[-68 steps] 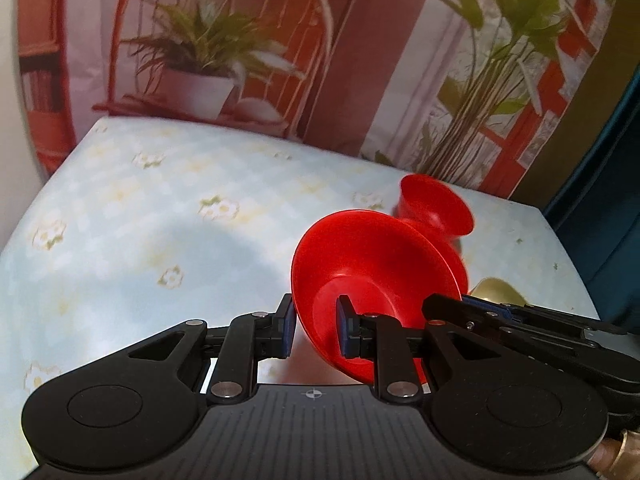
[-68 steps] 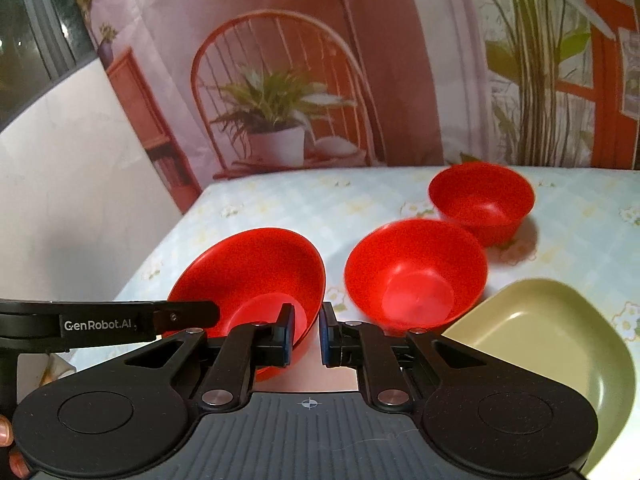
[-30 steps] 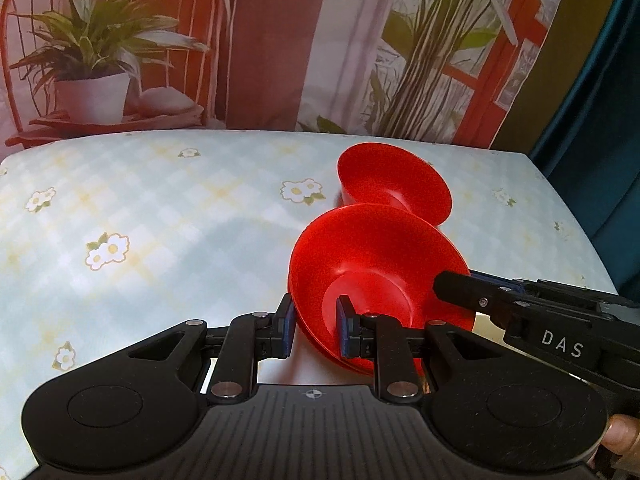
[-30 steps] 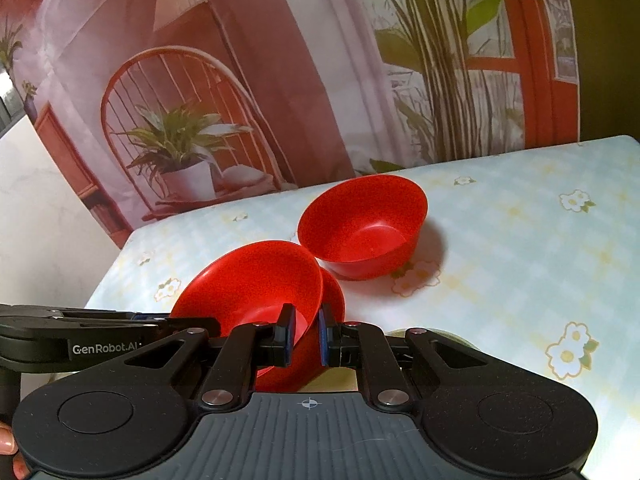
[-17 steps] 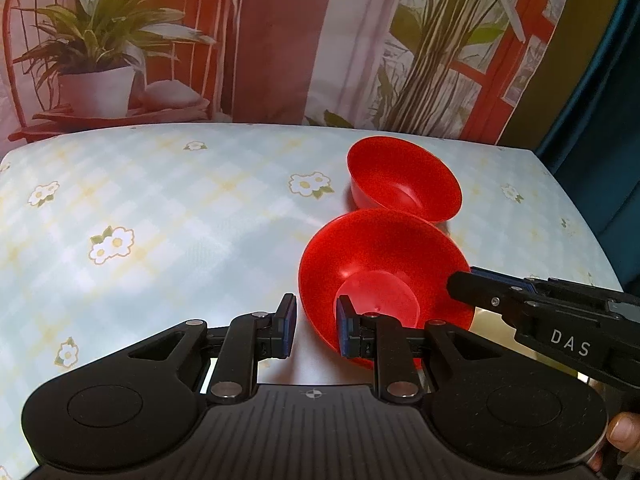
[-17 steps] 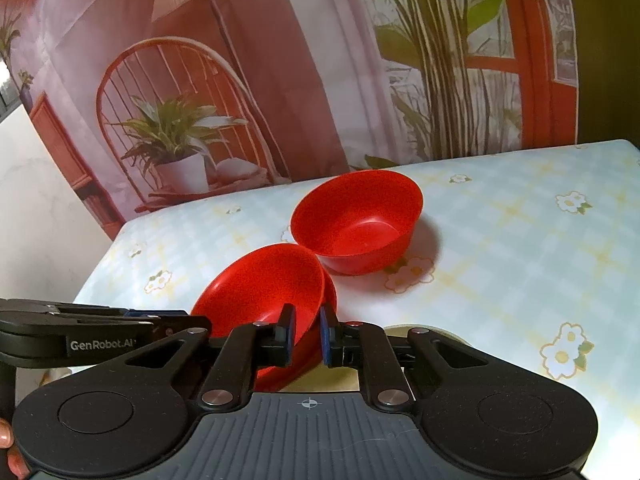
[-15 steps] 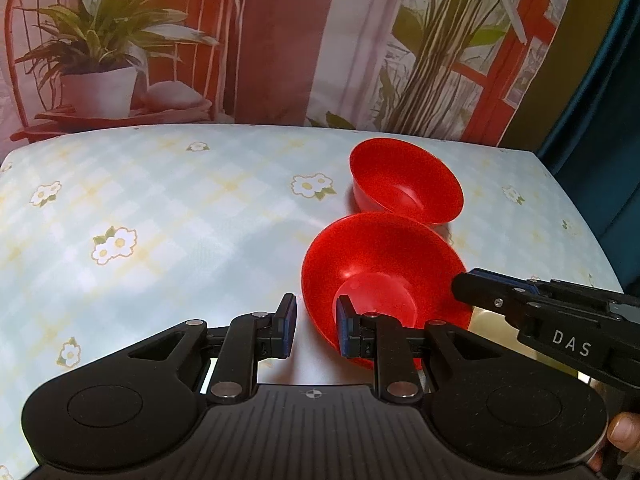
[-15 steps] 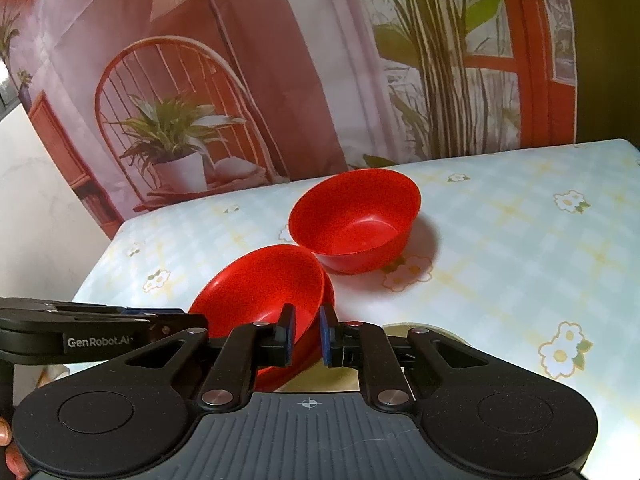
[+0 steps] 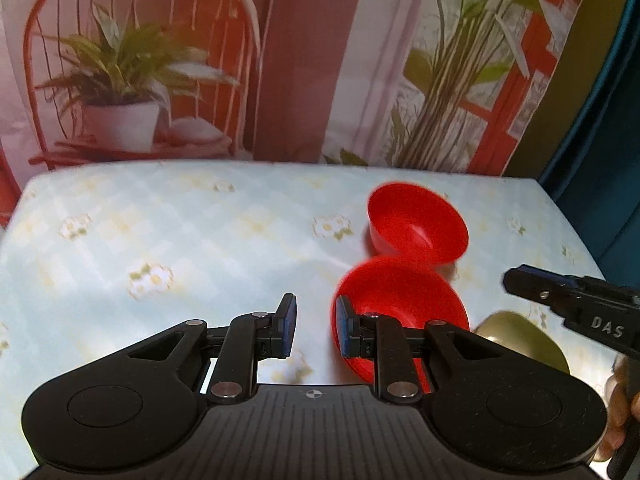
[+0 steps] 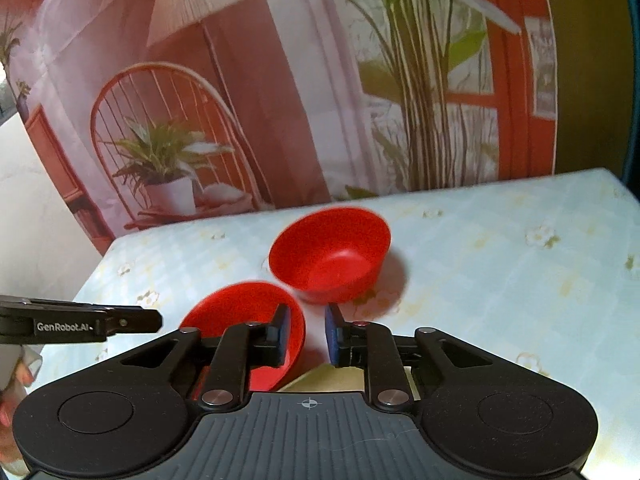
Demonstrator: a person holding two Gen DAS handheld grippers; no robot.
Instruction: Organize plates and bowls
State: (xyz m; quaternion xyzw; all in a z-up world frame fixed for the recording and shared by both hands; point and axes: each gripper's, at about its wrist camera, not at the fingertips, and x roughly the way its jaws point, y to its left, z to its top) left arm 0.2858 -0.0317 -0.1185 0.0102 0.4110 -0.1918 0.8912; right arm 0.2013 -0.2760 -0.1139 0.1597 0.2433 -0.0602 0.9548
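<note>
Left jaws: left gripper set to a narrow gap, nothing between the pads; rim of the near bowl just beside the right-hand finger, not pinched.
Right jaws: right gripper parted narrowly, having just been opening, empty; only cloth and a sliver of plate showing through the gap.
Step in hand: by the look of it, release of the near bowl, both tools free of it and standing above the table's near edge.
Next move: probably a reach to the far bowl, with one finger over the rim and one outside; jaws likely needing more width for the thick sloping wall, then a level lift and a centred drop into the near bowl.
Table: flat, covered with a soft pale-blue checked cloth printed with small flowers; liable to wrinkle if a bowl gets dragged.
Green plate: olive, matte, shallow, with rounded corners; toward the near right corner, partly hidden behind the tools.
Near bowl: red, smooth, glossy plastic, round with flaring wall; close to the near edge, right of centre, touching or overlapping the plate's side; anything nested beneath not possible to tell.
Far bowl: same red plastic, deeper-looking, upright, just behind the near bowl, right of centre, short of the far edge.
</note>
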